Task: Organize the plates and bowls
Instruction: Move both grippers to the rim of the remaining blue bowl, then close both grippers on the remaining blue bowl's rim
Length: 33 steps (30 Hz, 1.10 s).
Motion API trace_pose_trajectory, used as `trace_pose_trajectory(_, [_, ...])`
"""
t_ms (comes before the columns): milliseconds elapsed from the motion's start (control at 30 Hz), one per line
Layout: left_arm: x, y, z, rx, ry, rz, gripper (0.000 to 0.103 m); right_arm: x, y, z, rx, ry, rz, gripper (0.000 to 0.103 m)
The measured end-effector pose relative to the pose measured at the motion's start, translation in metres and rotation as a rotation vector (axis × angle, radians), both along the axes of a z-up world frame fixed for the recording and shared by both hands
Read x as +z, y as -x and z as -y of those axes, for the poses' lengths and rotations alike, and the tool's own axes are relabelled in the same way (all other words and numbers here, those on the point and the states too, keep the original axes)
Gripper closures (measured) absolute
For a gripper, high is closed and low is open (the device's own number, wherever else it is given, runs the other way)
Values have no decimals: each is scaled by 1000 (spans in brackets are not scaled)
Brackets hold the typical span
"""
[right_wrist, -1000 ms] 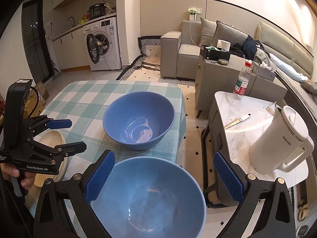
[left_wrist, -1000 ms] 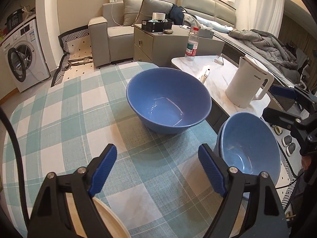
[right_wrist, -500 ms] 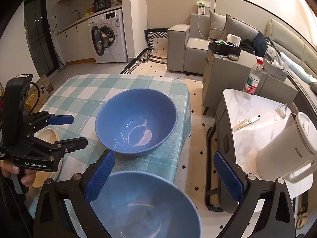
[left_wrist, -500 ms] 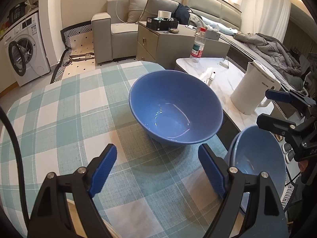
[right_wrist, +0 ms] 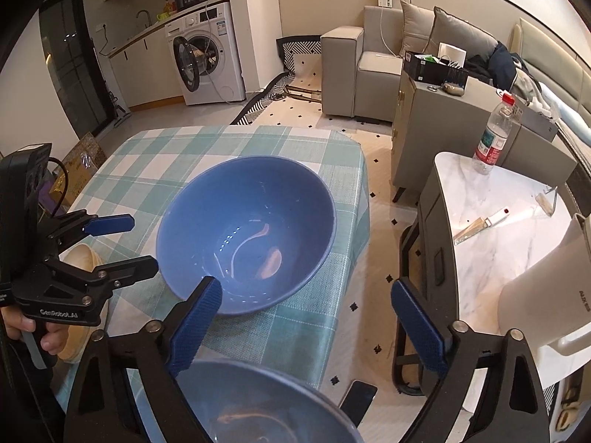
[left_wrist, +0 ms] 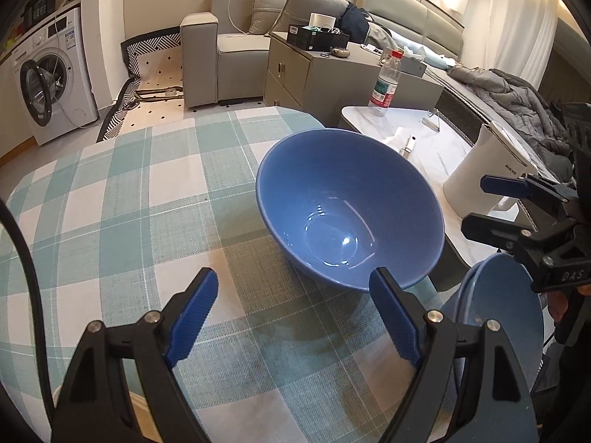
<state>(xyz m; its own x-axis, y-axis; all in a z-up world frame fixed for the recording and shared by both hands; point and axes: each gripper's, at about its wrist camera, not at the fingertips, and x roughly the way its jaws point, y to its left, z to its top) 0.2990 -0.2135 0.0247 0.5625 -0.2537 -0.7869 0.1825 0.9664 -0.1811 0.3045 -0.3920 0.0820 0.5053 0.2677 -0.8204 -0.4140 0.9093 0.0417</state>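
Note:
A large blue bowl [left_wrist: 351, 217] stands on the checked tablecloth [left_wrist: 110, 203] near the table's right edge; it also shows in the right wrist view [right_wrist: 247, 236]. A second blue bowl [right_wrist: 258, 406] lies low beneath my right gripper [right_wrist: 314, 325], off the table's near corner; it shows in the left wrist view [left_wrist: 495, 317]. My right gripper's jaws stand wide apart, above that bowl's rim. My left gripper [left_wrist: 295, 313] is open and empty, just short of the large bowl. A tan wooden plate [right_wrist: 85, 280] lies under the left gripper.
A marble side table [right_wrist: 498, 229] to the right carries a white kettle [left_wrist: 484, 181], a water bottle [right_wrist: 493, 136] and a small brush. A phone [right_wrist: 358, 395] lies on the floor. A grey cabinet, sofa and washing machine stand behind.
Both grippers have moved forward toward the large bowl, which looks bigger and nearer. The second blue bowl has slid lower in the right wrist view and further right in the left one.

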Motion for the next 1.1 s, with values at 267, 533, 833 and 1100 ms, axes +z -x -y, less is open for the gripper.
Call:
trace_pose_trajectory(267, [-2,-10,1,17,3,5,19,-12,-16,-9,27,20,-35,25])
trace_pose_trajectory(533, [-7,-17,3,14,4,-13,21,-24,-29,-14,30,31,-79,45])
trace_pose_trajectory(833, [-14,-21,6,-9,20,-47,47,-27,-35,-14,25,23,-95,53])
trace_pose_trajectory(1100, [-12,-21,8,-26,34,-49,58,-33,-32,-23,62,54,-94,67])
